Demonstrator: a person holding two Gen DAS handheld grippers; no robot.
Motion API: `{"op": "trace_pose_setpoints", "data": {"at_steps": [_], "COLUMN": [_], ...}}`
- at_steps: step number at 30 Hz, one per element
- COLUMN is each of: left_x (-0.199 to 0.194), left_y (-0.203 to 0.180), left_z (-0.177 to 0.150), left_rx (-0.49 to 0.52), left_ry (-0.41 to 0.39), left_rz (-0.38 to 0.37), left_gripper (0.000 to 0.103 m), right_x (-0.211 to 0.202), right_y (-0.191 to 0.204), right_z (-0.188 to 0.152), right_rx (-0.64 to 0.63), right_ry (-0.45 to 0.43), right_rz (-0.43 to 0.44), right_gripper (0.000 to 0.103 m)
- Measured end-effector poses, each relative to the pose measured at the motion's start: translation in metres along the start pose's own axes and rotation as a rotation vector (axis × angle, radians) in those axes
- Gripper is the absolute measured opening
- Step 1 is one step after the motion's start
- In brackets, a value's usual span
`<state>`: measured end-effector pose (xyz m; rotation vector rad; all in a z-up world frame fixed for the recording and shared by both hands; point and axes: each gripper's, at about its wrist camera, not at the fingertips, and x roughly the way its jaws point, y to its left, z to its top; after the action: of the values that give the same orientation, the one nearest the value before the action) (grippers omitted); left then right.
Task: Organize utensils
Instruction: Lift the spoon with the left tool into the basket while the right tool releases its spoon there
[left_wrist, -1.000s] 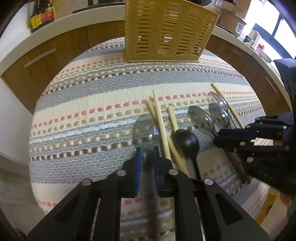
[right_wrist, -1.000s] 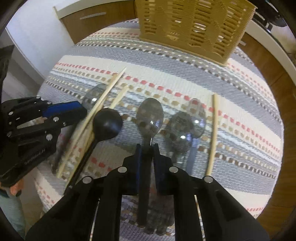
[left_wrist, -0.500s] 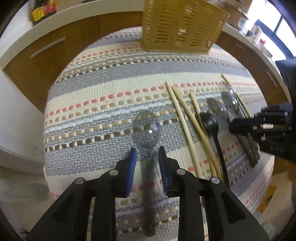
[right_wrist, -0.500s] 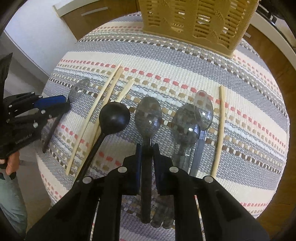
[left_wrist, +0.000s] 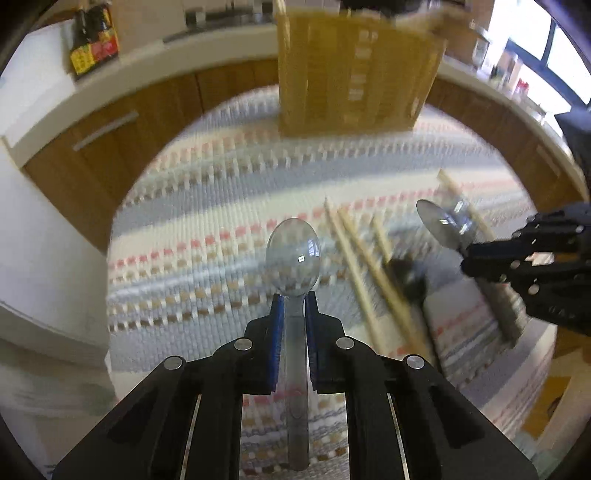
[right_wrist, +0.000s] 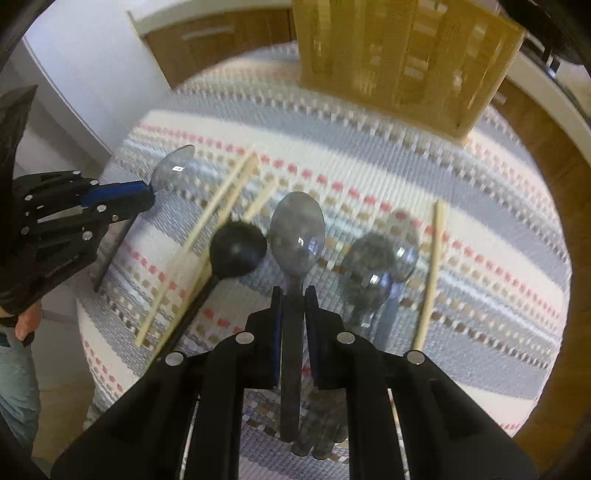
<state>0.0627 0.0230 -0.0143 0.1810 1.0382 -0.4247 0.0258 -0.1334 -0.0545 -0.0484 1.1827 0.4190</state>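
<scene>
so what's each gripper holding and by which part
Left gripper: clear plastic spoon, by the handle just below the bowl. Right gripper: another clear spoon, same spot.

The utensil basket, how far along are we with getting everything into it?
Nothing looks stowed yet; the blurred basket shows no utensil inside. In hand: the left gripper is shut on a clear spoon, and the right gripper on another clear spoon. Left on the striped cloth: the black spoon, two more clear spoons and the chopsticks.
</scene>
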Motion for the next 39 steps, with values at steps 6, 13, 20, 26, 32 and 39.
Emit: {"op": "trace_pose_setpoints", "data": {"at_steps": [6,13,20,26,32,39], "left_x": [-0.060,-0.114,-0.126,-0.106,-0.059,-0.020], "left_y": [-0.005,-0.015,-0.032,-0.035,-0.010,-0.003], "left_z": [0.039,0.102,0.159,0.194,0.216,0.214], "left_rx": [-0.041,-0.040,-0.014,-0.026,-0.121,-0.121], "left_ry": [-0.248,-0.508,-0.676,-0.784,-0.804,-0.778], "left_rz": [-0.070,-0.114,-0.164,-0.150,-0.139,-0.114], "left_gripper": [0.010,0.010,0.010,0.010,0.010,0.010], "right_x": [-0.065,-0.124,-0.163,-0.163,-0.135,-0.106], "right_y": [-0.015,-0.046,-0.091,-0.118,-0.130,-0.134], "right_z": [0.022,0.056,0.089,0.119,0.134,0.138], "right_rx": [0.002,0.008,0.080,0.115,0.105,0.098], "right_ry": [-0.244,-0.445,-0.630,-0.772,-0.808,-0.793], "right_rz": [0.009,-0.012,-0.053,-0.130,-0.200,-0.228], "right_gripper": [0.010,0.010,0.010,0.010,0.010,0.010]}}
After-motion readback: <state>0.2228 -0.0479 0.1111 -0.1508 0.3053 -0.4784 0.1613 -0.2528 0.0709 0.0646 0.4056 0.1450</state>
